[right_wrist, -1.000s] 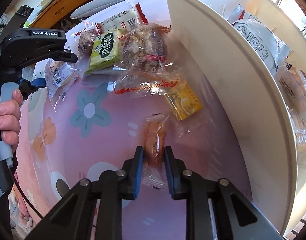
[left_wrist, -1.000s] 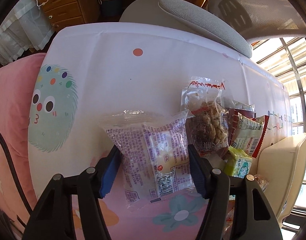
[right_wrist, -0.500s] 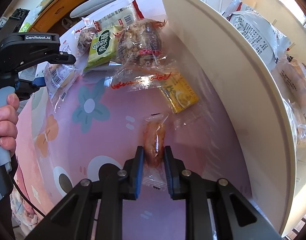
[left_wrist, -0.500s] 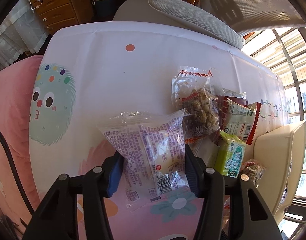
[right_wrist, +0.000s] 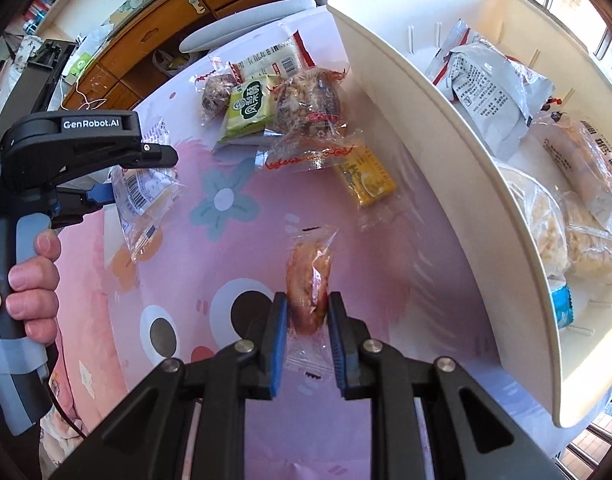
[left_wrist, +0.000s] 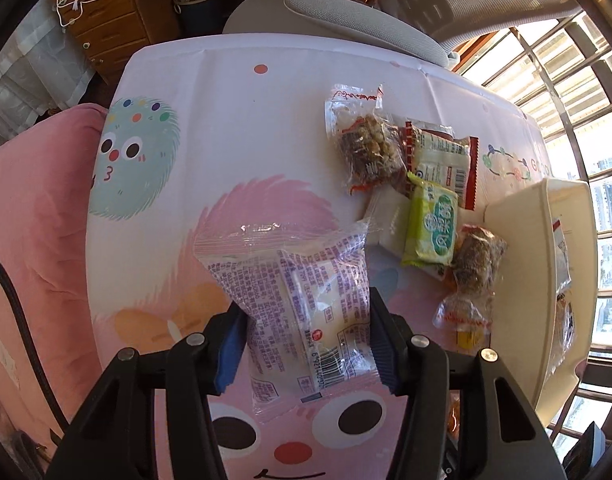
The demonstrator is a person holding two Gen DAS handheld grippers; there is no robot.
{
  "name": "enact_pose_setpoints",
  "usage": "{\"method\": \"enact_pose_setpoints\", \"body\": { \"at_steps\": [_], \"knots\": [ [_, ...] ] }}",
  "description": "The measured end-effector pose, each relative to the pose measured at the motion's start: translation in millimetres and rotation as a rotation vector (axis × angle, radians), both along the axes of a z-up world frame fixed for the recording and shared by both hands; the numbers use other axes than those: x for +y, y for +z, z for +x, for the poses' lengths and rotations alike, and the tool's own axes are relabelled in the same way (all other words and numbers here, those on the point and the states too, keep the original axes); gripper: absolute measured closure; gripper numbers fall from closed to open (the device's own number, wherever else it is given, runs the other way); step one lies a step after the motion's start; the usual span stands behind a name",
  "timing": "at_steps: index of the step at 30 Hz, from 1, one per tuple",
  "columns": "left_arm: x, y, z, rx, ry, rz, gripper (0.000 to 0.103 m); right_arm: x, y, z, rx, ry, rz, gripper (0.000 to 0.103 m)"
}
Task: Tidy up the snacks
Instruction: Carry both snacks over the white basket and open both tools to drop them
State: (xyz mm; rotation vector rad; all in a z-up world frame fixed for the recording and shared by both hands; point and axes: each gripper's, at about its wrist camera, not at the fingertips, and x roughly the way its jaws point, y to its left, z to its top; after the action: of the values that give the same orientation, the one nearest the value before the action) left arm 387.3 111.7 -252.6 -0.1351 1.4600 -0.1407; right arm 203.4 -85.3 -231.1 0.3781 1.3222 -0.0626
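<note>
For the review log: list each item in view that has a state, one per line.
Left hand-held gripper: shut on the purple-print packet.
Purple-print packet: held, sealed.
Right hand-held gripper: shut on the orange snack.
Orange snack: held, wrapped.
White bin: open-topped, partly filled with packets.
Green packet: lying on the table, sealed.
Yellow packet: lying flat beside the bin.

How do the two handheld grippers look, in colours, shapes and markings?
Each gripper, left gripper and right gripper, has black angular plastic fingers with silver rivets and ribbed blue pads inside the jaws. In the right wrist view, the left one shows a black body lettered "GenRobot.AI" in white, a grey-blue handle, and a black cable below.
</note>
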Motion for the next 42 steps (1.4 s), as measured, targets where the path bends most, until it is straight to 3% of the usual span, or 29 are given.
{"method": "enact_pose_setpoints", "body": {
  "at_steps": [19,32,42],
  "knots": [
    [-5.6,99.6,-147.0,-0.106,-0.105,-0.044,0.049,-6.9,62.8,-78.5,-0.118,-0.068,-0.012,0.083],
    [-47.5,123.5,-223.2,-0.145,-0.214,-0.083,0.049,-39.8,80.3,-133.4,-0.163,-0.142,0.036,0.083],
    [-84.8,139.0,-257.9,-0.229,-0.215,-0.201,0.049,-92.3,97.1,-149.4,-0.237,-0.114,0.047,0.083]
  ]
}}
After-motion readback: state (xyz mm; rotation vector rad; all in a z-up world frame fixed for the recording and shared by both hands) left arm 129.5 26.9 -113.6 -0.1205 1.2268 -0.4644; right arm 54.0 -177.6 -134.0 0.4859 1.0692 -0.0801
